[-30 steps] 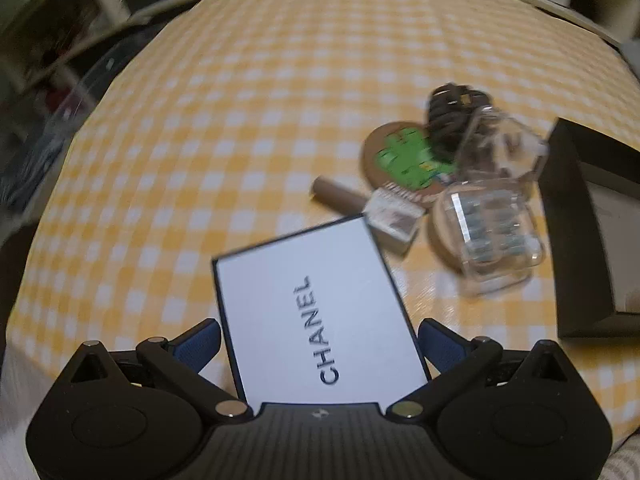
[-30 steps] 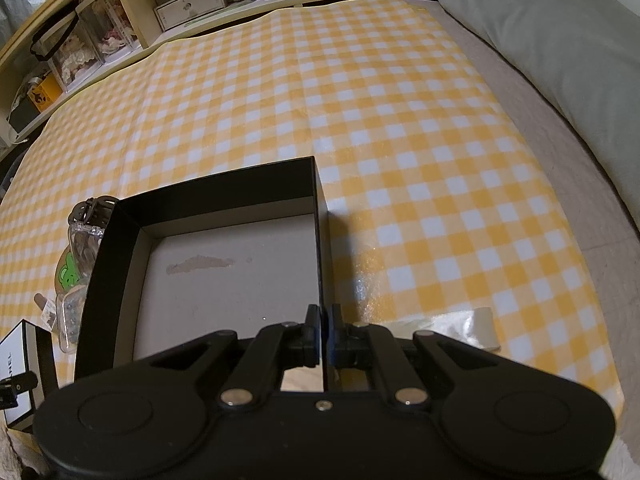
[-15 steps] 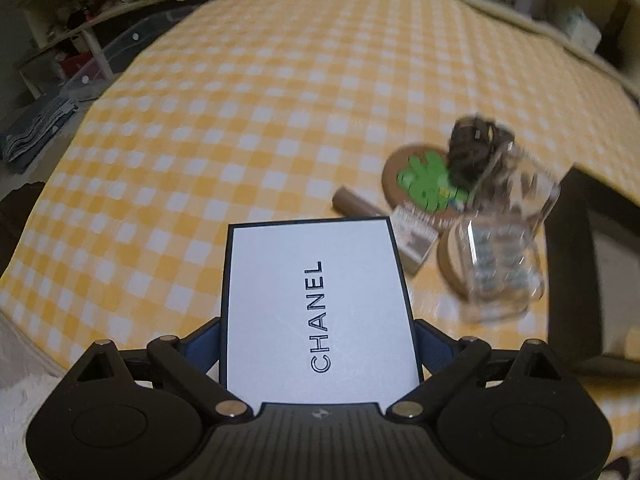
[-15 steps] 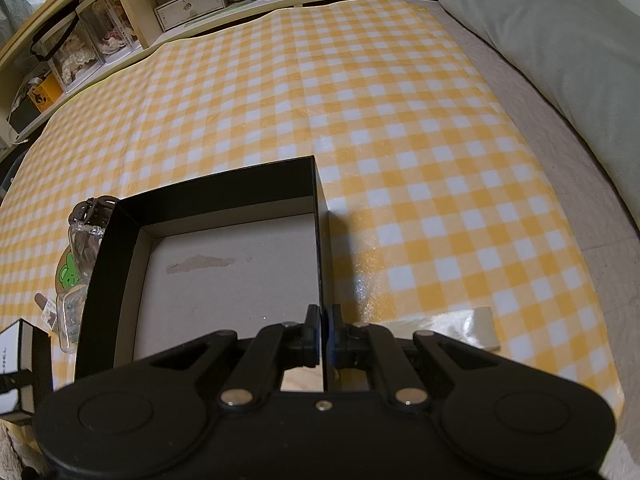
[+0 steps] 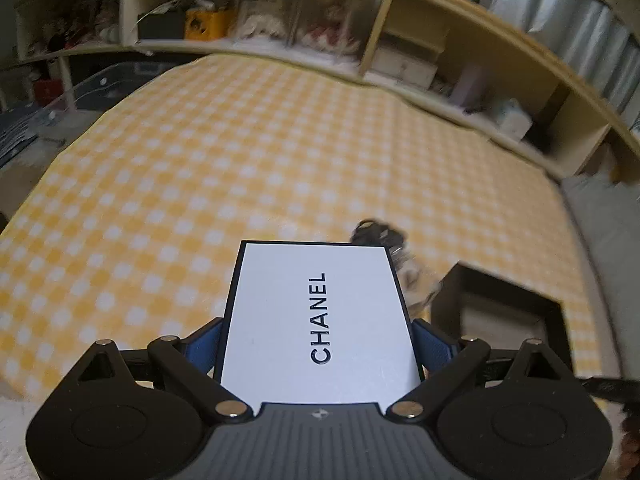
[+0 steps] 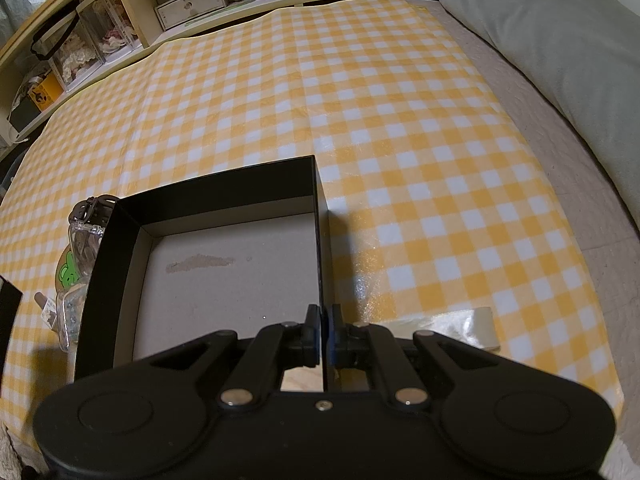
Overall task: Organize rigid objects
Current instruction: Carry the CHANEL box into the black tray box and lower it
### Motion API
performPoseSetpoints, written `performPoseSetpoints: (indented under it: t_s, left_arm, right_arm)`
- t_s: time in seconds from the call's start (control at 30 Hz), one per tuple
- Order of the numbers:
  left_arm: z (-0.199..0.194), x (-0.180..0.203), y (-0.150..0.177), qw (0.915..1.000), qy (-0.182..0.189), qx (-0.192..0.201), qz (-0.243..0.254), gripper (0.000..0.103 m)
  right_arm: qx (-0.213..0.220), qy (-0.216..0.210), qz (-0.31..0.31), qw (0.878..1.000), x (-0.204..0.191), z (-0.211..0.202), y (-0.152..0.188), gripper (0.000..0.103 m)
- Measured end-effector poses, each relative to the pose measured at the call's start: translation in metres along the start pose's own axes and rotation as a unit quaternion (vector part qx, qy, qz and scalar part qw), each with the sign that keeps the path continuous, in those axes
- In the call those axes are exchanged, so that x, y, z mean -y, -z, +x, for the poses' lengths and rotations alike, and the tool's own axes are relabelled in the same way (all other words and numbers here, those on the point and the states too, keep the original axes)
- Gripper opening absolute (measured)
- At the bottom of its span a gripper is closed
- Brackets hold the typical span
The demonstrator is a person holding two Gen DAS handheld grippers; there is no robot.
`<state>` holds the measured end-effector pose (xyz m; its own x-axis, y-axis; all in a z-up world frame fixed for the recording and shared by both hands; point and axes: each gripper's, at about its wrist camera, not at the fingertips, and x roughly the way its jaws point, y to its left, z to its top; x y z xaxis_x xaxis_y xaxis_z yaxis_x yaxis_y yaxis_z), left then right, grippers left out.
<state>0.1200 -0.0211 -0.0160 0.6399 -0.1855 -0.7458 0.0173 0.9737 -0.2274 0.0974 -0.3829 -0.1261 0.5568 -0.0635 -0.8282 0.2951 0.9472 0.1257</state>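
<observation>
Chanel box [image 5: 320,316] between left jaws

It was a home bedroom: a bed [image 6: 568,208] with a grey pillow [image 6: 560,28], a yellow checked cloth [image 6: 360,100] over it, and cluttered wooden shelves [image 5: 400,32] alongside.

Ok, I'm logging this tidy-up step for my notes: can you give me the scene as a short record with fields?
surface: yellow checked cloth
left claw: closed on the white Chanel box, held clear of the cloth
right claw: shut on the right wall of the black open box
black open box contents: nothing, bare grey floor
still on cloth, left of black box: clear plastic cases, round green-printed coaster
background: shelves with clutter, grey pillow
</observation>
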Motion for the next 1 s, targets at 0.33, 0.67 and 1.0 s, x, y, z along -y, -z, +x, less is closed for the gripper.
performPoseSetpoints:
  t_s: [0.33, 0.67, 1.0]
  left_arm:
    - [0.032, 0.099, 0.002, 0.9916, 0.121, 0.004, 0.046, 0.095]
    - [0.126, 0.180, 0.022, 0.9854, 0.159, -0.047, 0.038, 0.095]
    - [0.178, 0.185, 0.037, 0.9768, 0.184, -0.109, -0.011, 0.099]
  right_arm:
    - [0.000, 0.000, -0.002, 1.000, 0.000, 0.000, 0.000, 0.004]
    - [0.001, -0.007, 0.000, 1.000, 0.004, -0.001, 0.002, 0.005]
    - [0.000, -0.017, 0.007, 1.000, 0.005, -0.003, 0.003, 0.005]
